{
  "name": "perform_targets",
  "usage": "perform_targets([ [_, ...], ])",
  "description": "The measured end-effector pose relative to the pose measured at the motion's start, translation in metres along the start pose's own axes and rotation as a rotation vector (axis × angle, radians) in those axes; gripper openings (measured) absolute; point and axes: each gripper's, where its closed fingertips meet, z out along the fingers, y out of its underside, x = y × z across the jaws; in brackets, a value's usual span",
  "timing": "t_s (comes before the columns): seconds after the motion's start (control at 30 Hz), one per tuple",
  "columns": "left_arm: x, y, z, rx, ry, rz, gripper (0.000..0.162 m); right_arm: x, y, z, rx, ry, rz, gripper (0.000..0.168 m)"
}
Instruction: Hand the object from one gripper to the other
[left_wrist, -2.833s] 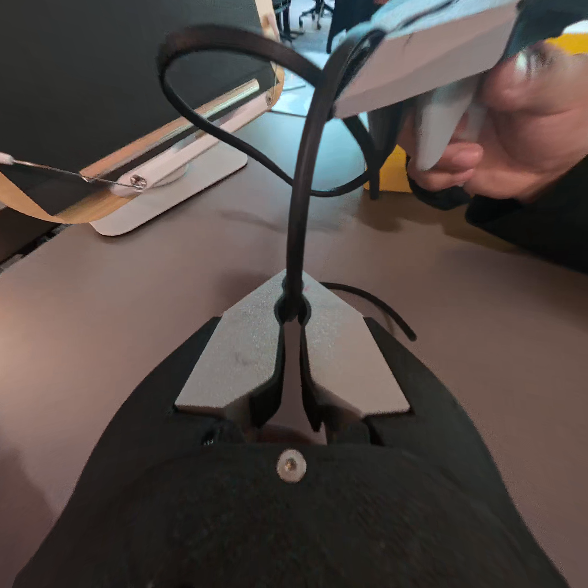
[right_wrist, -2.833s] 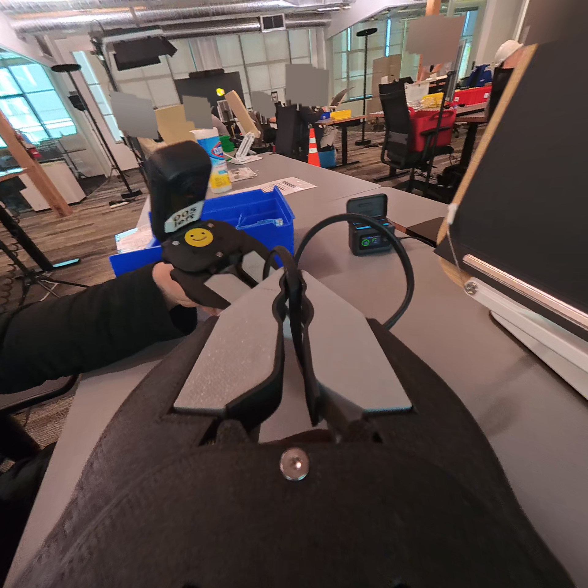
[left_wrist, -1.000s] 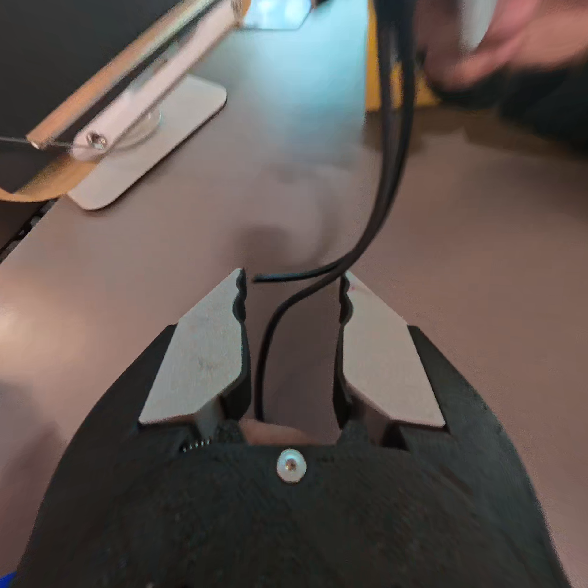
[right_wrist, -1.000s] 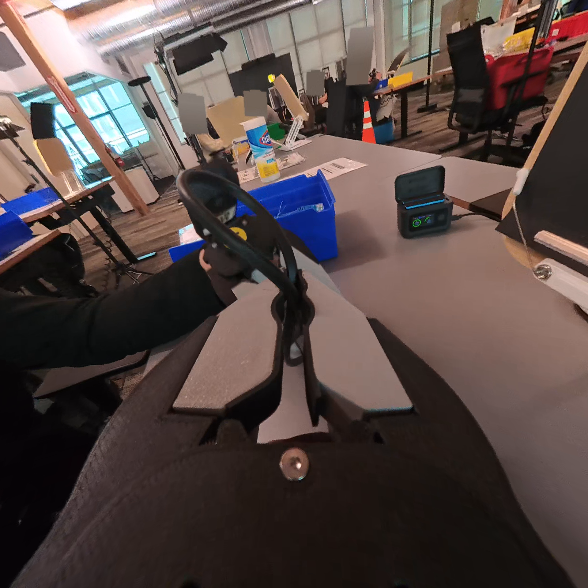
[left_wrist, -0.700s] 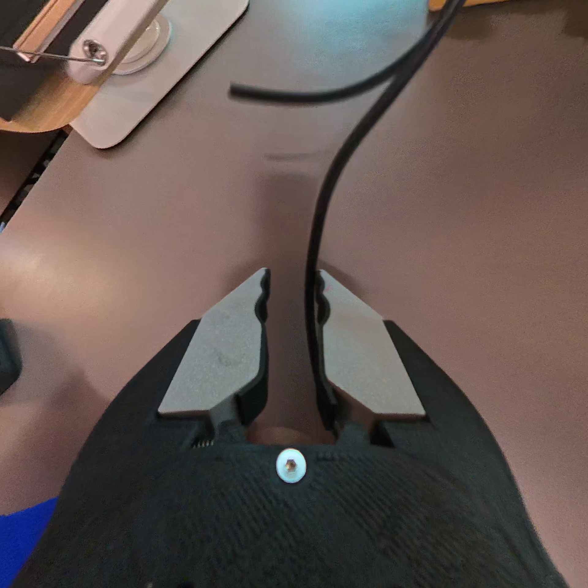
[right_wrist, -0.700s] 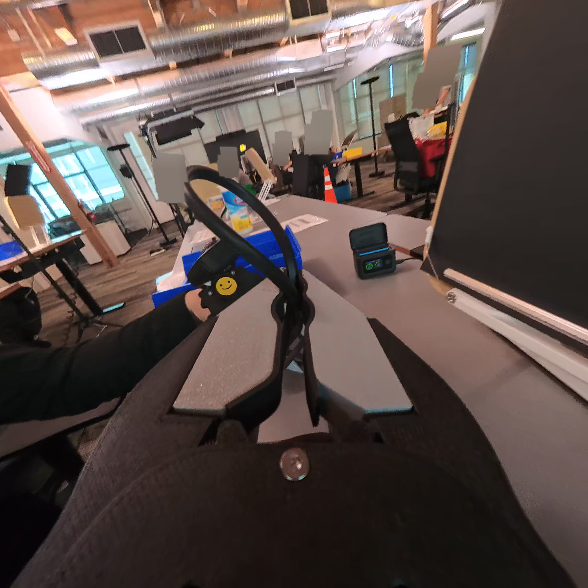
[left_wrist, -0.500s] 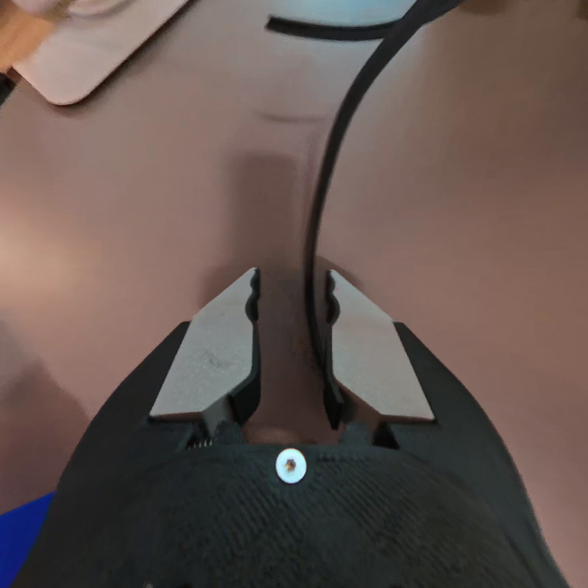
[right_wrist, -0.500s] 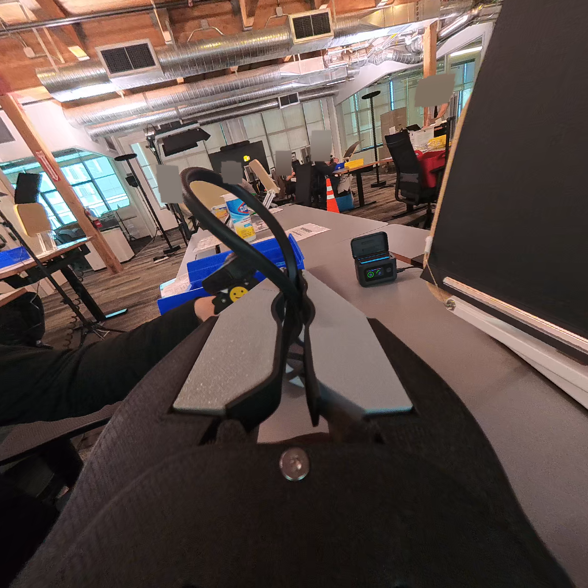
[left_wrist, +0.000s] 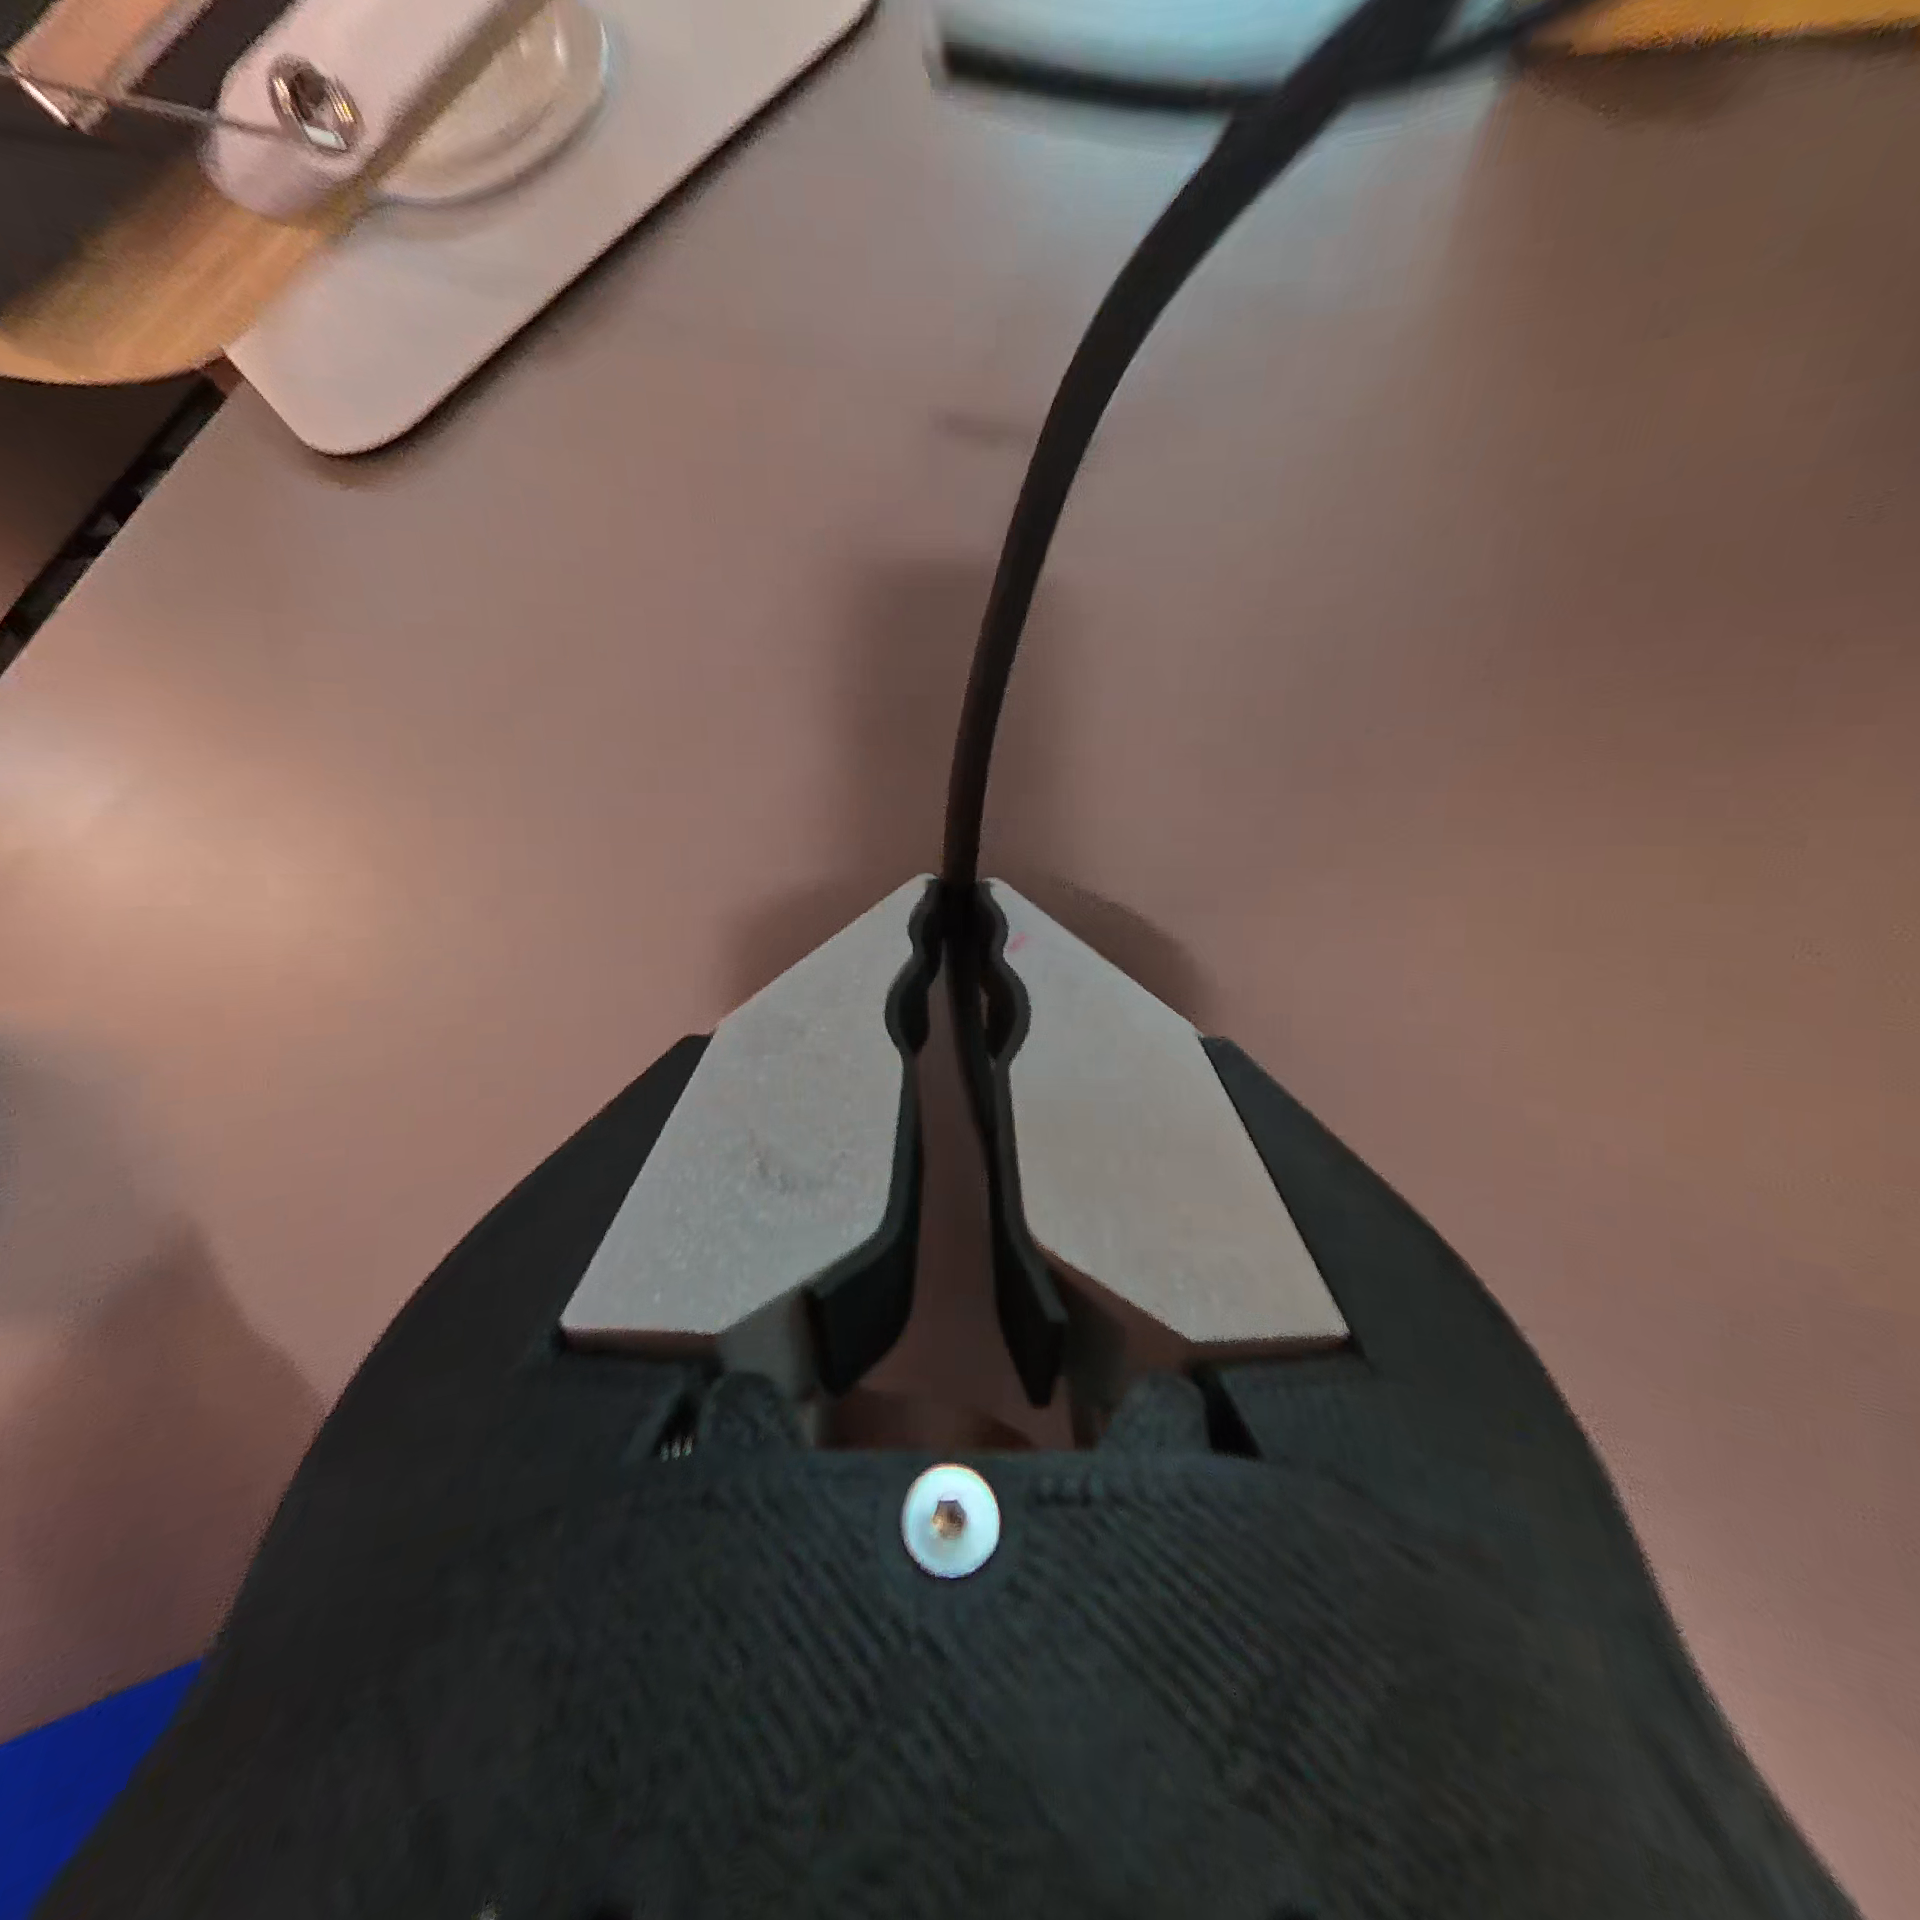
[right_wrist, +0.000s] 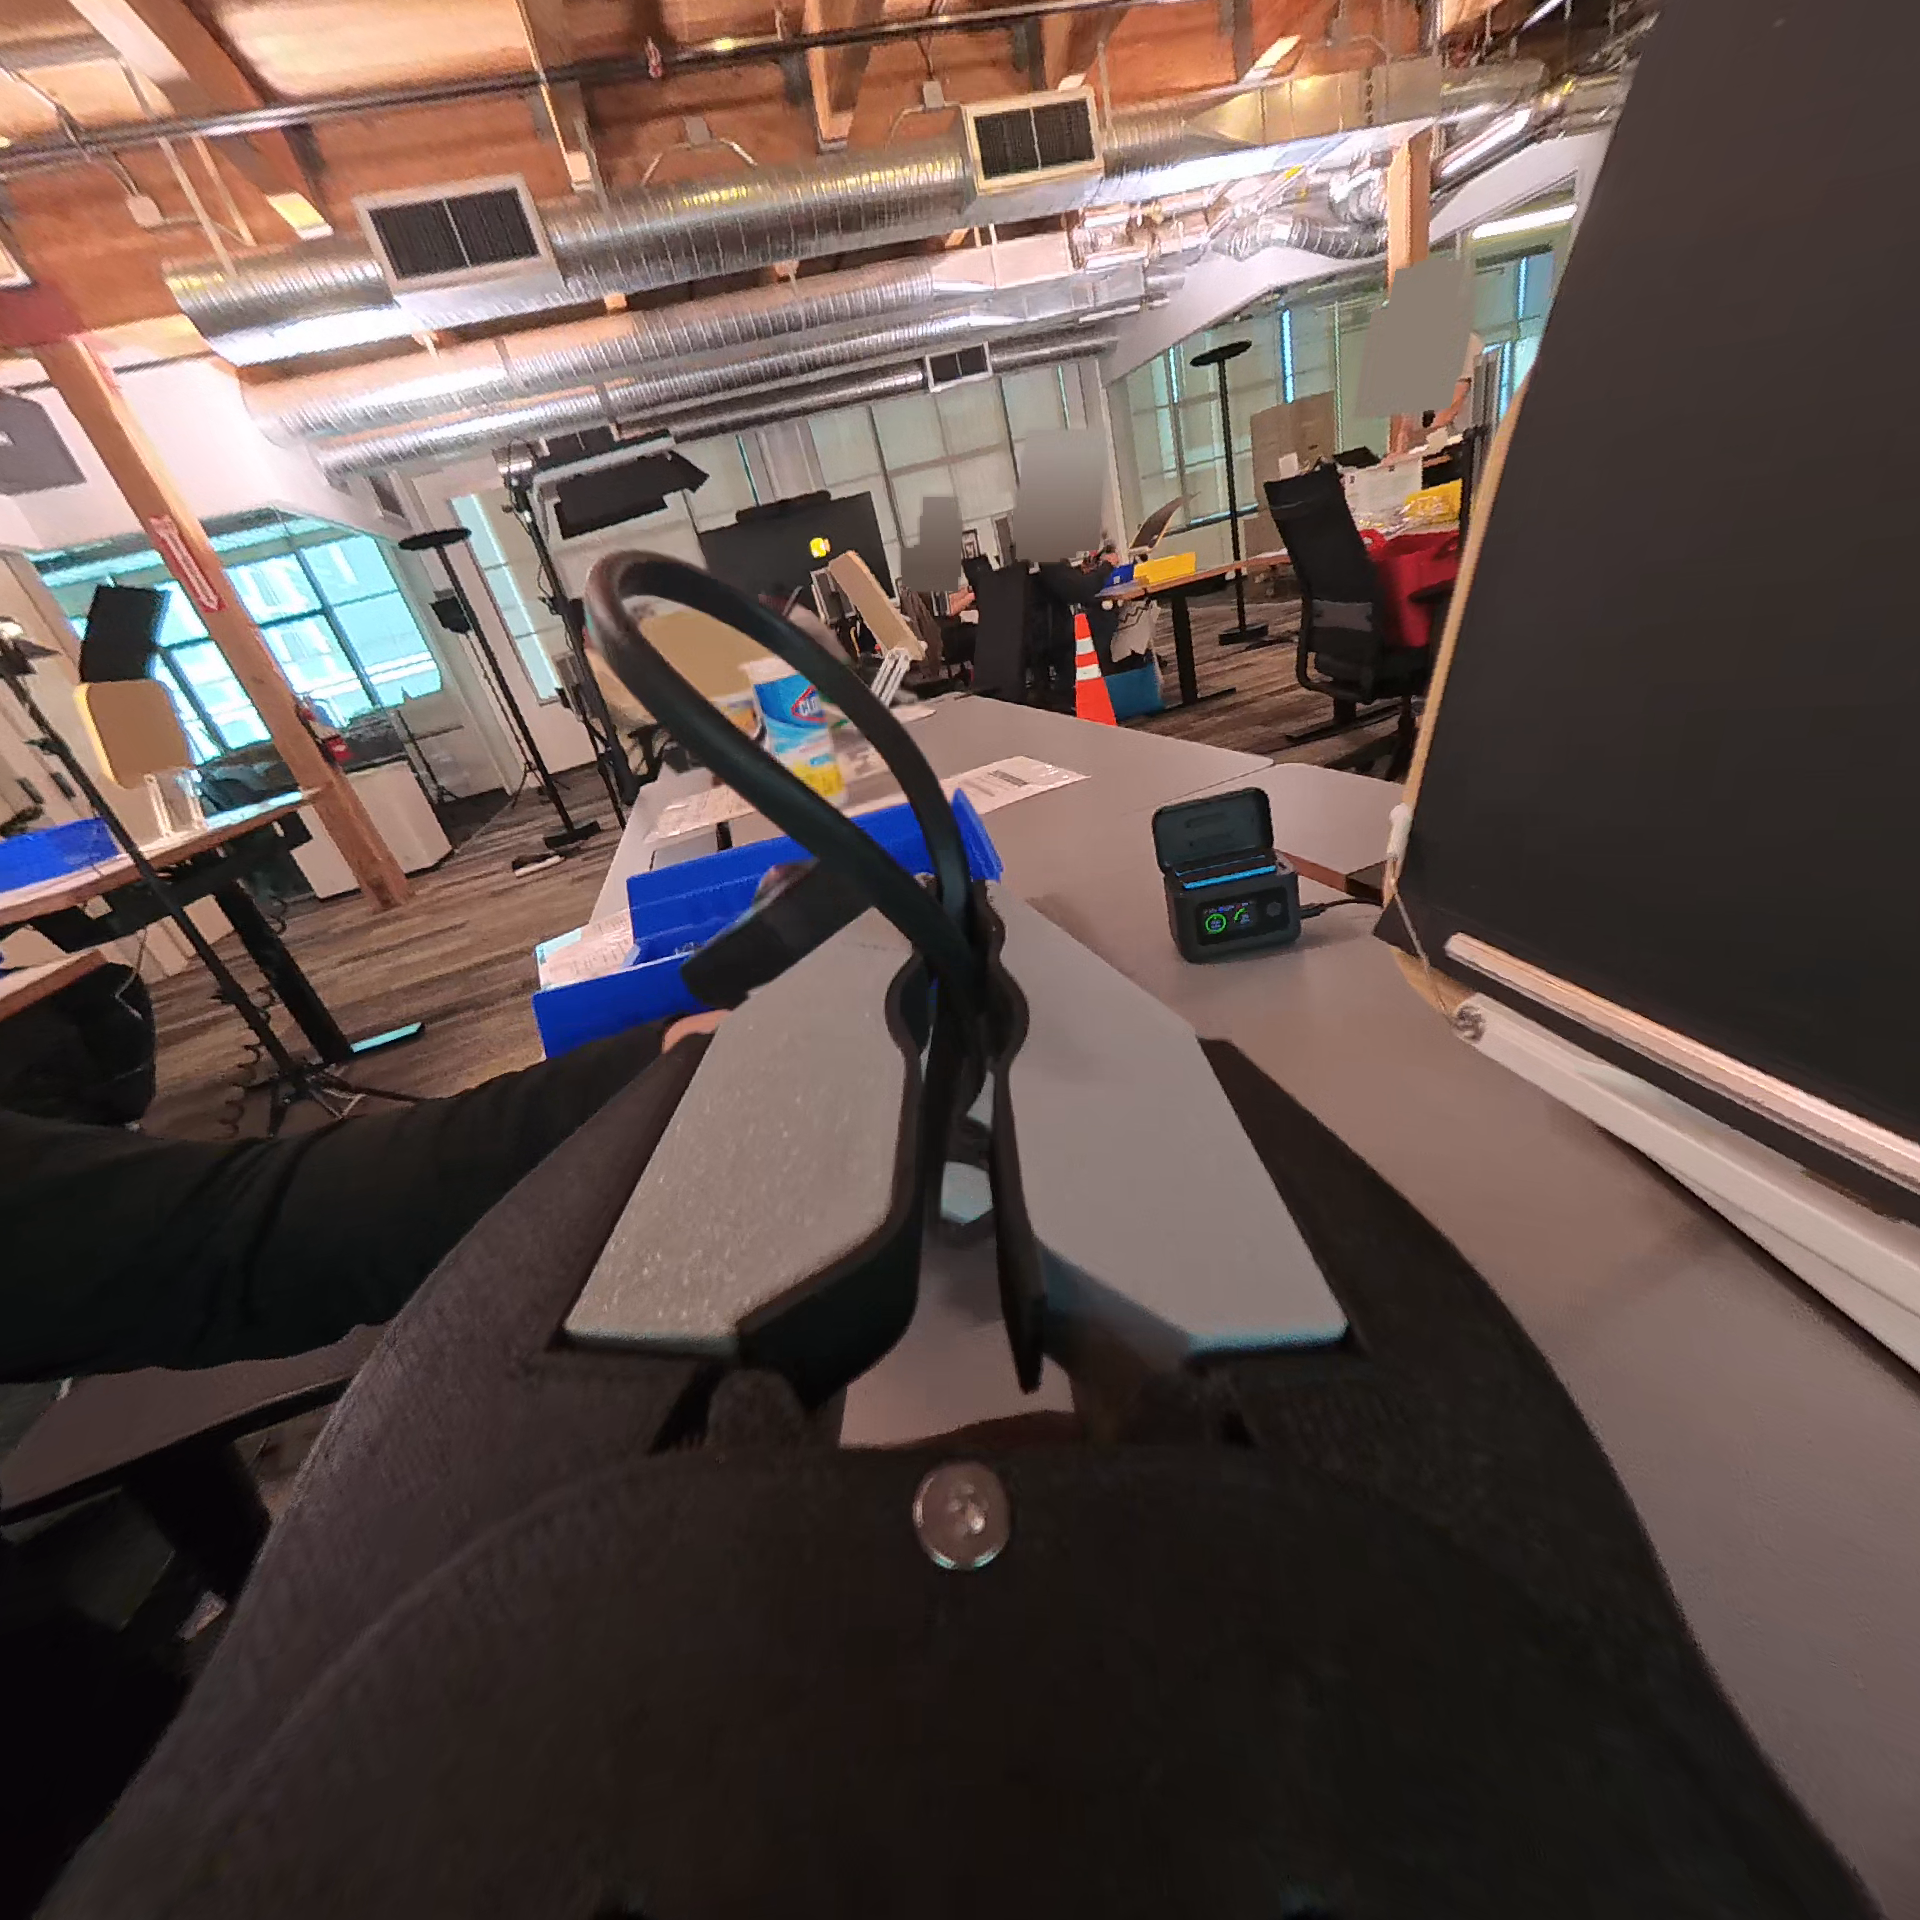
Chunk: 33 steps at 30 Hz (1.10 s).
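Your left gripper (left_wrist: 958, 914) is closed on the black cable (left_wrist: 1049, 499): the fingertips pinch it right at the notched tips, and a short tail of it runs back between the jaws toward the gripper body. Ahead of the left gripper the cable rises up and to the right, out of the top edge of the left wrist view. Below the left gripper is bare brown tabletop (left_wrist: 1455, 727). Ahead and to its left sits a pale flat stand base (left_wrist: 540, 270), with a silver bracket and screw (left_wrist: 301, 104) over it.

Your right gripper (right_wrist: 961, 997) is also clamped on the cable (right_wrist: 790, 790), at the notches near the tips. From there the cable loops up and left ahead of the right gripper, then curves back down into the jaws. A strand also hangs down between the fingers.

So both grippers hold the same cable at once, clear of the tabletop.

Left of and beyond the right gripper you can see your other arm in a black sleeve (right_wrist: 312, 1195), reaching toward a blue bin (right_wrist: 665, 914). Ahead and right of the right gripper: a small dark charging case (right_wrist: 1231, 883) with its lid open, standing on the grey tabletop (right_wrist: 1558, 1299). Far right: a large black panel (right_wrist: 1714, 520) on a white base.
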Motion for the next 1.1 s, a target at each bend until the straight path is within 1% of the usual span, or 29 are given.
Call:
perform_targets([
  [0.03, 0.001, -0.007, -0.003, 0.035, 0.014, -0.022, 0.003, -0.001, 0.005, 0.003, -0.024, -0.005, 0.004, 0.002],
  [0.1, -0.001, -0.024, -0.013, 0.134, 0.037, -0.077, 0.003, -0.001, 0.025, 0.011, -0.126, -0.008, 0.005, 0.002],
  [0.2, 0.001, -0.058, -0.040, 0.350, 0.109, -0.132, 0.002, 0.009, 0.063, 0.024, -0.318, 0.074, -0.090, 0.003],
  [0.27, 0.005, -0.080, -0.061, 0.500, 0.178, -0.173, 0.002, 0.012, 0.083, 0.032, -0.394, 0.094, -0.091, 0.002],
  [0.33, 0.011, -0.094, -0.075, 0.600, 0.260, -0.233, 0.002, 0.012, 0.096, 0.039, -0.418, 0.077, -0.026, 0.003],
  [0.47, 0.015, -0.109, -0.089, 0.730, 0.313, -0.268, 0.002, -0.005, 0.108, 0.050, -0.409, -0.062, 0.087, 0.013],
  [0.57, 0.022, -0.113, -0.088, 0.733, 0.328, -0.266, 0.002, -0.013, 0.113, 0.058, -0.394, -0.118, 0.124, 0.025],
  [0.6, 0.024, -0.114, -0.087, 0.731, 0.317, -0.250, 0.001, -0.015, 0.115, 0.060, -0.399, -0.125, 0.124, 0.025],
  [0.73, 0.038, -0.119, -0.087, 0.734, 0.356, -0.235, 0.002, -0.012, 0.128, 0.064, -0.446, -0.086, 0.088, 0.019],
  [0.77, 0.040, -0.118, -0.085, 0.724, 0.359, -0.229, 0.002, -0.013, 0.129, 0.065, -0.450, -0.091, 0.086, 0.015],
  [0.8, 0.040, -0.117, -0.083, 0.713, 0.353, -0.223, 0.003, -0.015, 0.130, 0.066, -0.455, -0.101, 0.077, 0.000],
  [0.9, 0.035, -0.112, -0.082, 0.684, 0.360, -0.246, 0.005, -0.004, 0.133, 0.062, -0.500, -0.021, -0.014, 0.000],
  [0.93, 0.033, -0.110, -0.083, 0.682, 0.367, -0.263, 0.008, 0.000, 0.131, 0.061, -0.502, 0.007, -0.037, 0.000],
  [1.0, 0.023, -0.109, -0.086, 0.698, 0.358, -0.305, 0.024, 0.013, 0.124, 0.056, -0.497, 0.088, -0.083, 0.000],
  [1.1, 0.005, -0.110, -0.094, 0.754, 0.310, -0.354, 0.035, 0.030, 0.101, 0.046, -0.439, 0.215, -0.130, 0.000],
])
